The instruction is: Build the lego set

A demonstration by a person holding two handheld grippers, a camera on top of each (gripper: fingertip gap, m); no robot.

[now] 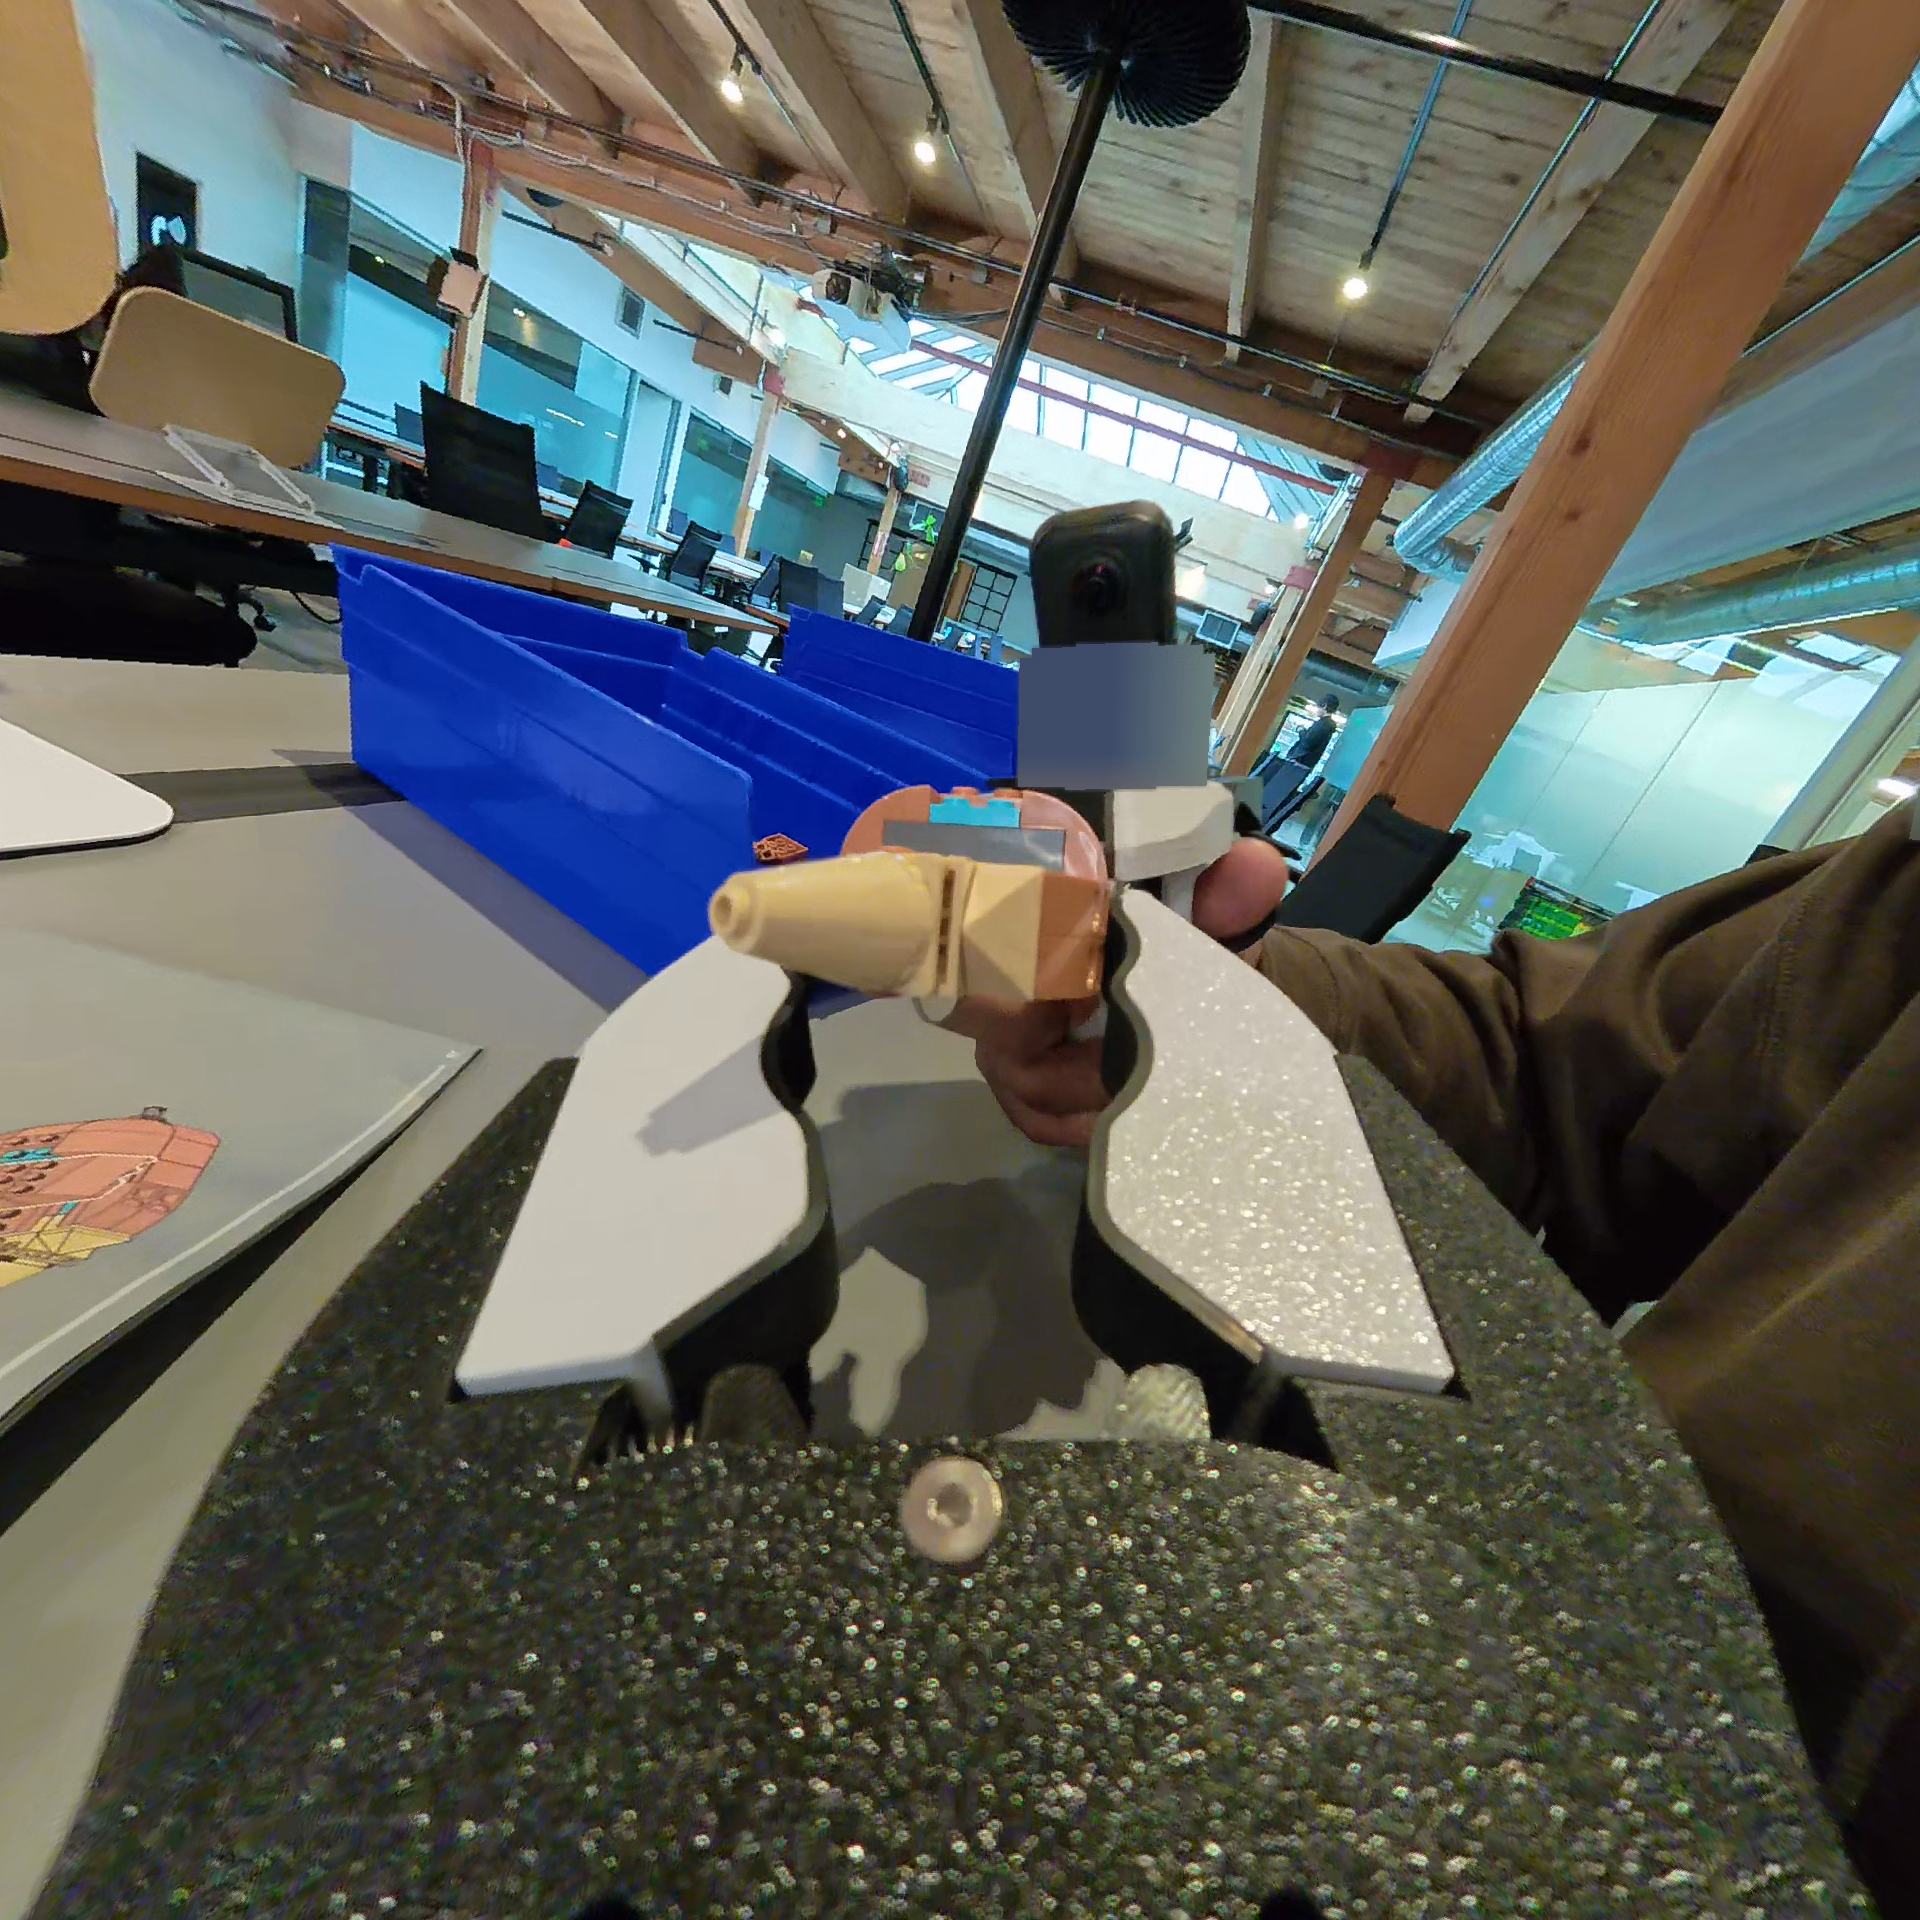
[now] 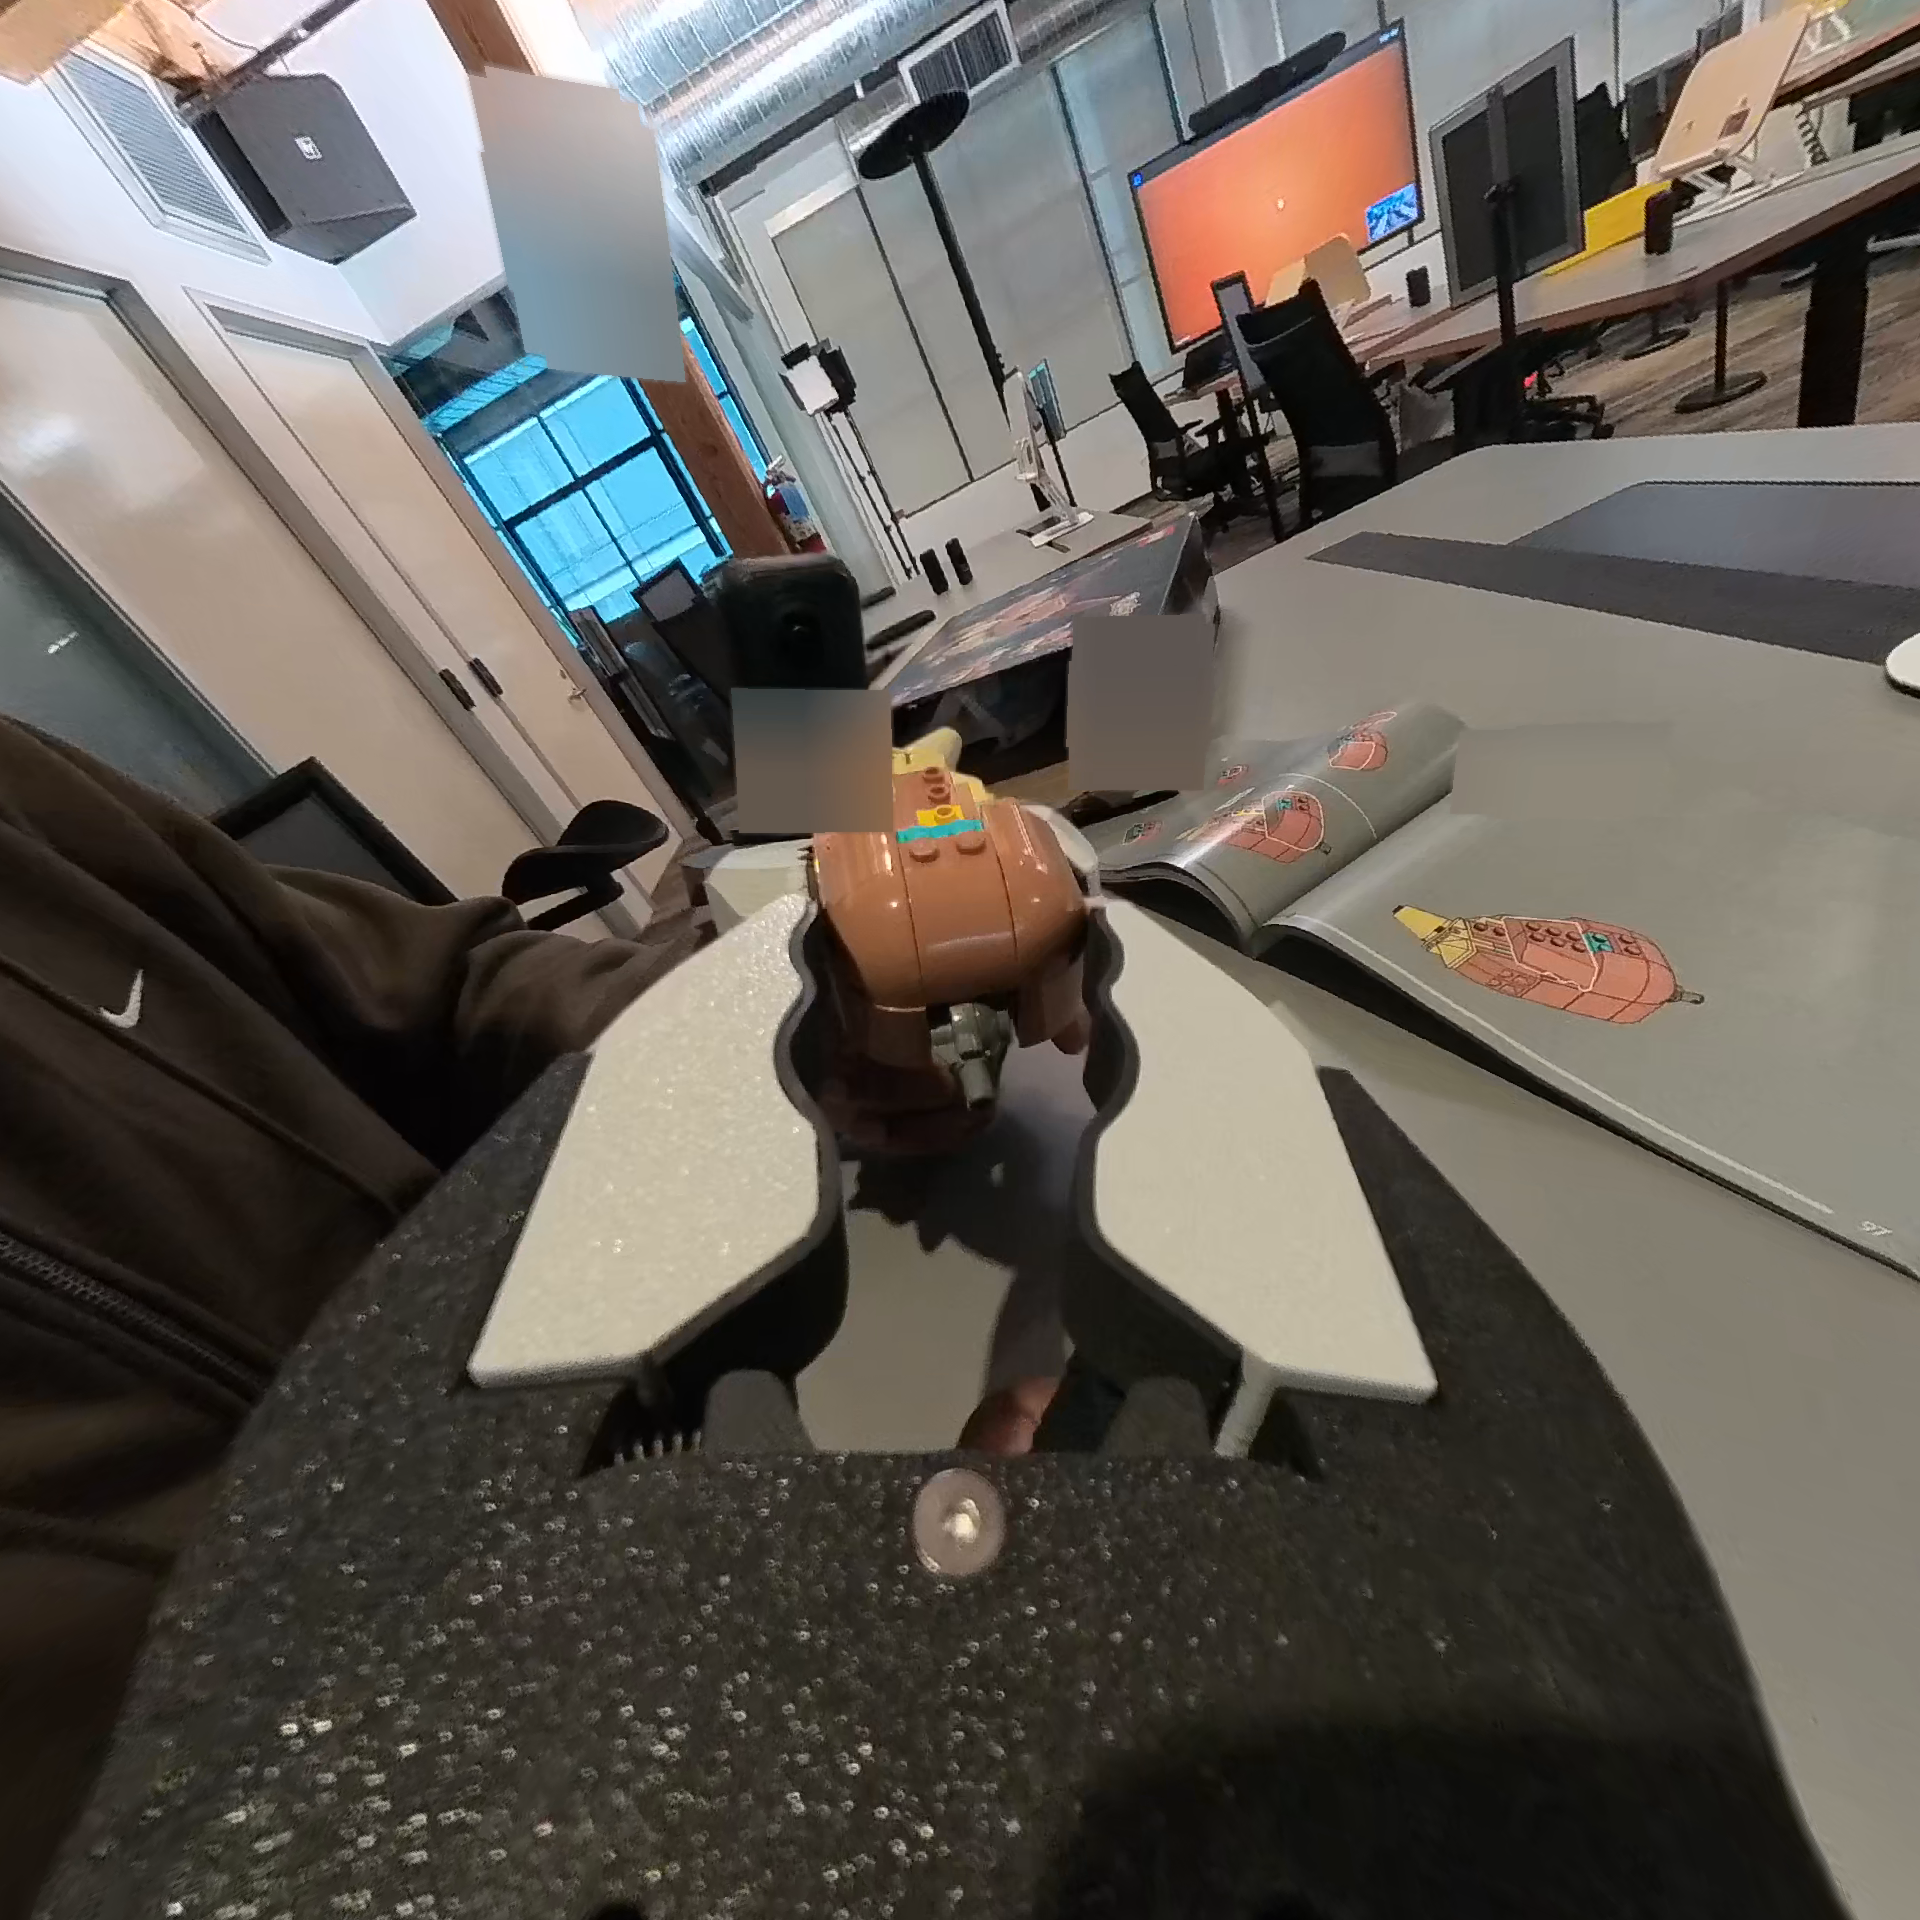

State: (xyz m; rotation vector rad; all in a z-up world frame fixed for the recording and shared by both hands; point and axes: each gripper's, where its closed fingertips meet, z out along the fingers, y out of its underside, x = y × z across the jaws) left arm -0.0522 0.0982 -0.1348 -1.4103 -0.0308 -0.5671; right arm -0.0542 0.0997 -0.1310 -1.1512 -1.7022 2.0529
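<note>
My left claw [image 1: 956, 971] clamped on lego model [image 1: 935, 914] at fingertips, tan cone nose pointing 9 o'clock. My right claw [image 2: 951, 971] gripping same model [image 2: 951, 899] from brown rounded end, grey stub hanging at 6. Model off grey table [image 1: 260, 966]. Open instruction booklet [image 2: 1455, 935] at 3 in right view. Blue bins [image 1: 582, 727] at 11 in left view, beyond model.

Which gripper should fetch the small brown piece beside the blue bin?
Probably right. Both left gripper and right gripper clamp the model, and the brown piece by the blue bin lies beyond it, on the right gripper's side.
</note>
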